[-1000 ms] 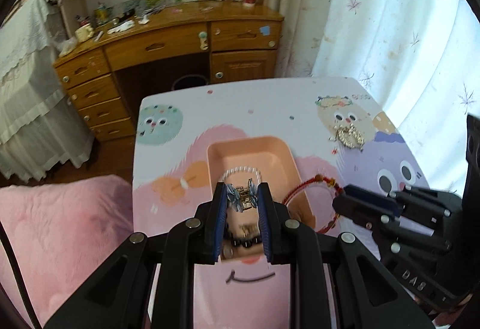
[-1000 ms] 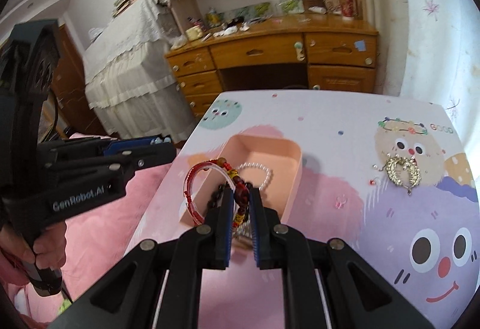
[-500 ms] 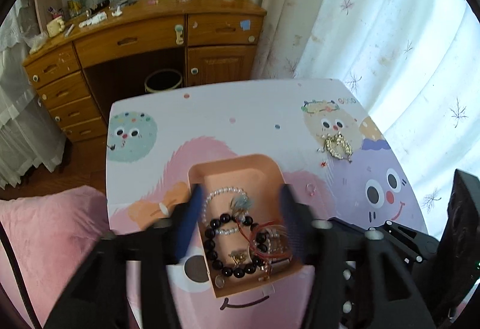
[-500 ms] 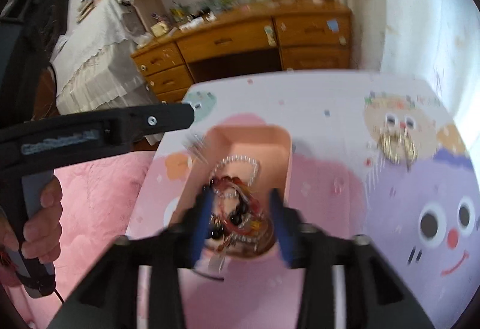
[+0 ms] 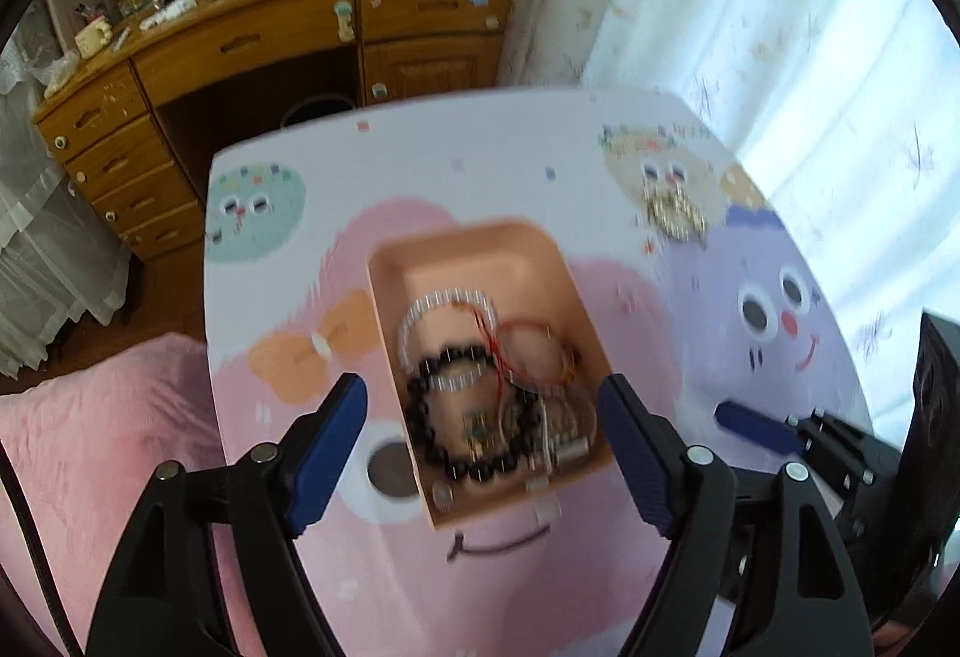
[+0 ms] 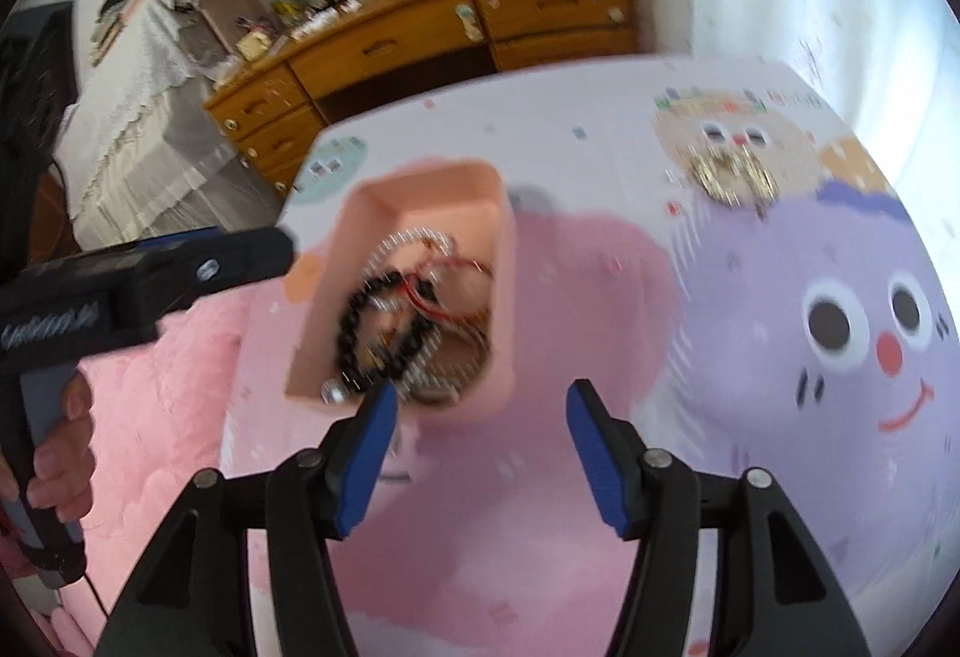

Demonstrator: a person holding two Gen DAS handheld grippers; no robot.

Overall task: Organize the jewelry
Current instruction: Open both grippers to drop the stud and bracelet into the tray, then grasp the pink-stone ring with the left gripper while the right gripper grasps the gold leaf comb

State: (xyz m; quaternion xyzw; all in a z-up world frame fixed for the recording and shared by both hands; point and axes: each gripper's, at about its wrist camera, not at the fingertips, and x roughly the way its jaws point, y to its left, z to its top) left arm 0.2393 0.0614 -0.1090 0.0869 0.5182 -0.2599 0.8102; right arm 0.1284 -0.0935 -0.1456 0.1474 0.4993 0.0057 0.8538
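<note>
A peach tray (image 5: 522, 246) (image 6: 504, 261) sits mid-table and holds a black bead bracelet (image 5: 432, 435) (image 6: 348, 333), a pearl bracelet (image 5: 444, 297), a red cord bracelet (image 5: 528, 351) and small metal pieces. A gold ornament (image 5: 675, 213) (image 6: 729, 174) lies alone on the cloth at the far right. My left gripper (image 5: 483, 441) is open and empty, above the tray's near end. My right gripper (image 6: 480, 429) is open and empty, just near and right of the tray. The frames are motion-blurred.
The table (image 5: 540, 567) has a pink and purple cartoon cloth. A wooden desk with drawers (image 5: 270, 45) stands beyond it, white curtains (image 5: 780, 27) to the right, pink bedding (image 5: 90, 447) to the left.
Both grippers have opened. The left let go a blue clip and the right the red bracelet; both now lie in the tray. Both grippers have pulled back and up.
</note>
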